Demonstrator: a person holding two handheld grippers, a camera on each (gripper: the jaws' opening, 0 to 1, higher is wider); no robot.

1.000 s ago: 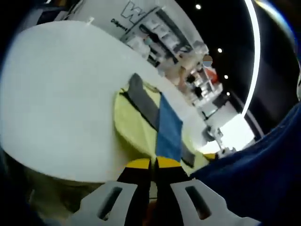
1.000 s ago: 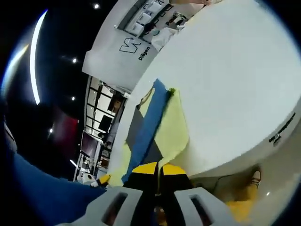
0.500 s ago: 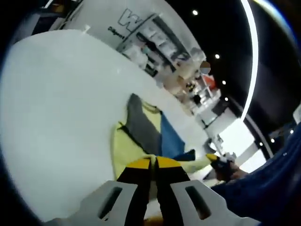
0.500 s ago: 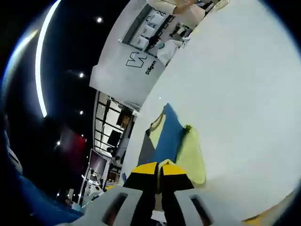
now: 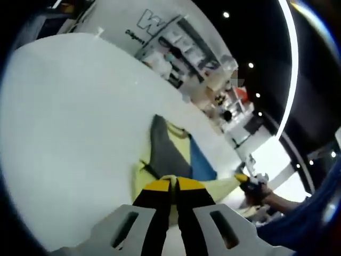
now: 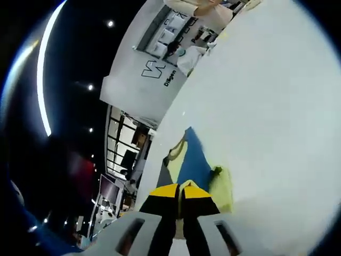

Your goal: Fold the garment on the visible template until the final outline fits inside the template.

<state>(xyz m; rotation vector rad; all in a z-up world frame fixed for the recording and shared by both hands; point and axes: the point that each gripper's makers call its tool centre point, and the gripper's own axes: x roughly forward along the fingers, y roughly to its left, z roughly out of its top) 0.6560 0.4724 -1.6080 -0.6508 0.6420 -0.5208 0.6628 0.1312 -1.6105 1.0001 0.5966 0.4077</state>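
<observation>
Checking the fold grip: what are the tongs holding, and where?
Both tongs, left and right, are shut on the yellow garment's near edge.

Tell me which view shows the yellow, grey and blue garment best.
The left gripper view: the yellow, grey and blue garment spreads wider there, showing all three colours. The right gripper view shows it narrower, mostly the blue strip and a yellow edge.

Exhibition hall: branded booth wall (image 6: 152, 66), ceiling spotlights (image 5: 226, 14).
</observation>
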